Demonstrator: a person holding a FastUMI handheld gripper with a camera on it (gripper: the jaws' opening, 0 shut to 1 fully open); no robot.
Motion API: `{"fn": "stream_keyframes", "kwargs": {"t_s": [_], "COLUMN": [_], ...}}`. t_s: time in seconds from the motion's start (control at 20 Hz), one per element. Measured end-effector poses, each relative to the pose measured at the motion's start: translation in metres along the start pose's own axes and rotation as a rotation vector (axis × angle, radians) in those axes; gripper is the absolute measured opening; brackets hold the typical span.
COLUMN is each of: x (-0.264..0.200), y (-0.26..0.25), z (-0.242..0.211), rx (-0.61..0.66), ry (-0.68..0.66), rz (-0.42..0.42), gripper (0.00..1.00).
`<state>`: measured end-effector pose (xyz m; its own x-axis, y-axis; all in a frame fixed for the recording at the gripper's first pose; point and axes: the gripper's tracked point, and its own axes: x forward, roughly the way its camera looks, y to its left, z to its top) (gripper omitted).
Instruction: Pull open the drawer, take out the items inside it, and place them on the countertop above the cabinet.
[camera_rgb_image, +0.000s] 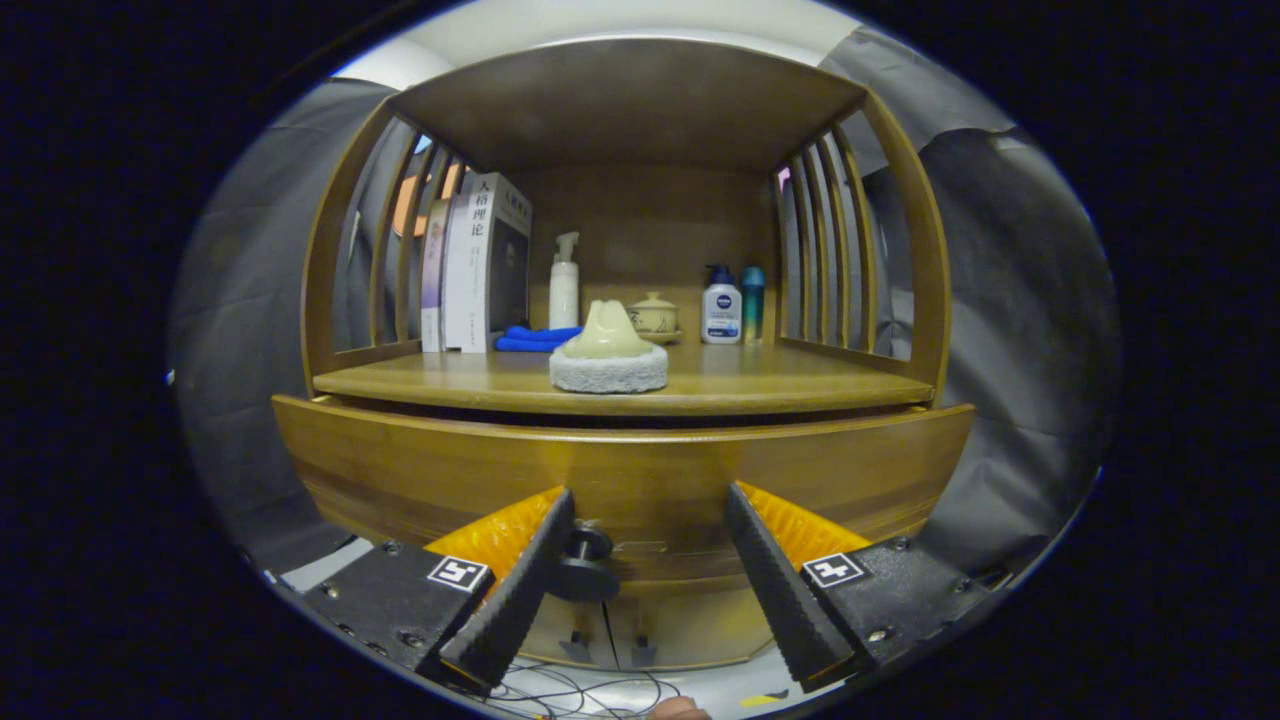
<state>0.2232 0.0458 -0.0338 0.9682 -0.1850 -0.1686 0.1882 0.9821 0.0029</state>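
The hand-held gripper (650, 520) stood wide open, holding nothing, its left finger touching the drawer (620, 480) knob (585, 565).

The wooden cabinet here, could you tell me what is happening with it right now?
A person is holding a handheld gripper up to the cabinet's drawer front. Its fingers are spread open, and the dark drawer knob sits just inside the left finger, not clamped. The drawer looks slightly ajar at most. On the countertop above stand a sponge scrubber, books, a blue cloth and bottles.
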Motion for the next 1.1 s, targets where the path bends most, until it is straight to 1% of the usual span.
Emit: {"fn": "stream_keyframes", "kwargs": {"t_s": [0.3,0.6,0.8,1.0,1.1], "x": [0.013,0.027,0.03,0.024,0.008], "y": [0.001,0.003,0.003,0.001,0.008], "z": [0.003,0.004,0.004,0.004,0.014], "rx": [0.003,0.038,0.035,0.043,0.052], "ry": [0.002,0.022,0.018,0.026,-0.03], "rz": [0.0,0.006,-0.003,0.001,0.04], "gripper": [1.0,0.99,1.0,1.0,1.0]}}
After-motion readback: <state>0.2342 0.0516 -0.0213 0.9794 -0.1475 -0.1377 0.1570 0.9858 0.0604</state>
